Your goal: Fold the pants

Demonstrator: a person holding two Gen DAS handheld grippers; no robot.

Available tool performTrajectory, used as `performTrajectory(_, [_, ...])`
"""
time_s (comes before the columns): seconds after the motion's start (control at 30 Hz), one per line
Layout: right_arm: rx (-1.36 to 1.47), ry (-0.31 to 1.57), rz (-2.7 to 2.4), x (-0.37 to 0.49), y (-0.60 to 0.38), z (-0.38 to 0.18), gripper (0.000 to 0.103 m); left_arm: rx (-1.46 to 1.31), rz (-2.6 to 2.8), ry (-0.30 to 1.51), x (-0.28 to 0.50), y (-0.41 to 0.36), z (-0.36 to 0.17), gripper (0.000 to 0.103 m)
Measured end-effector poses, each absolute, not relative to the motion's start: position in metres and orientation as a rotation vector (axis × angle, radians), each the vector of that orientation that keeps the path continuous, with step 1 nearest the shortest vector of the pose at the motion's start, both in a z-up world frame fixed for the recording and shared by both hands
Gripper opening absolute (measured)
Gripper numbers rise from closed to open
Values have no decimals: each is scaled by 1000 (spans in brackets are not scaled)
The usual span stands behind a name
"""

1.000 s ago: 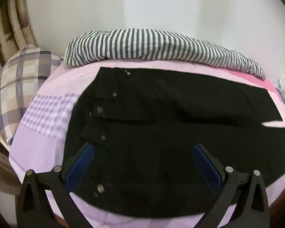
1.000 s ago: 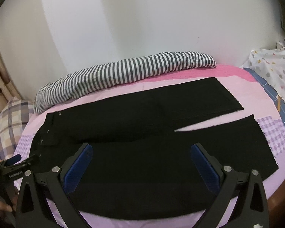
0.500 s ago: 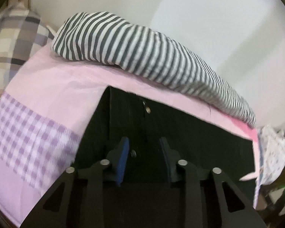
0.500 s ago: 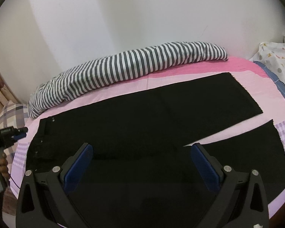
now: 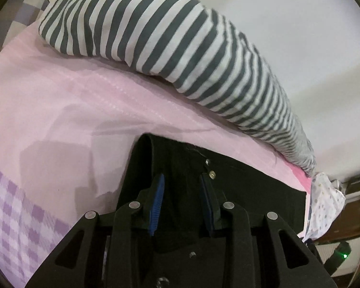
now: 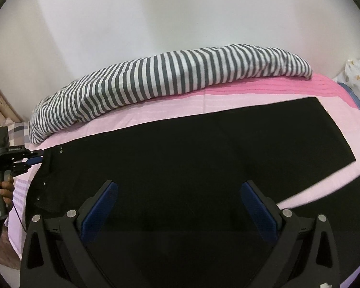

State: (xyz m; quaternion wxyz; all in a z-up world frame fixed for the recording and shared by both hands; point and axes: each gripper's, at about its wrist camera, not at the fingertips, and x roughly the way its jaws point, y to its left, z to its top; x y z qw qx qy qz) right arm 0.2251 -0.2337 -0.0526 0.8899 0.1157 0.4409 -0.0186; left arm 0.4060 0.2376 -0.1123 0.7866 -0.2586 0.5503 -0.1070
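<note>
across the bed (image 6: 170, 117) lie pants (image 6: 192, 163), waistband left.

A bed (image 6: 228, 100) covered in a pink sheet fills the middle of the right wrist view, a purple checked band (image 5: 14, 211) crossing its lower left corner in the left wrist view. Black pants (image 6: 180, 158) lie flat across the centre, legs splitting toward the right edge. A long striped pillow (image 6: 170, 76) rests along the back, against the wall. A plaid pillow (image 5: 33, 2) sits at upper left.
</note>
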Motion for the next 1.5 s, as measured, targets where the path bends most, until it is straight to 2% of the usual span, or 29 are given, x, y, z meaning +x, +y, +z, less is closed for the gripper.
performTrajectory(0.77, [172,949,171,286,-201,-70,102,-589,-276,1196,436,238,-132,31])
performTrajectory(0.8, [170,955,197,291,-200,-71,102,-592,-278,1191,436,239,-132,30])
performTrajectory(0.83, [168,962,220,295,-199,-72,102,-586,-272,1178,434,238,-132,24])
performTrajectory(0.87, [157,973,248,300,-198,-73,102,-568,-258,1157,431,239,-129,10])
performTrajectory(1.17, [-25,1059,513,363,-196,-75,102,-617,-325,921,390,240,-80,7])
performTrajectory(1.37, [-157,1162,685,419,-188,-81,87,-609,-342,832,363,236,-53,7])
performTrajectory(1.5, [-185,1268,842,444,-180,-92,81,-588,-338,800,351,234,-41,7])
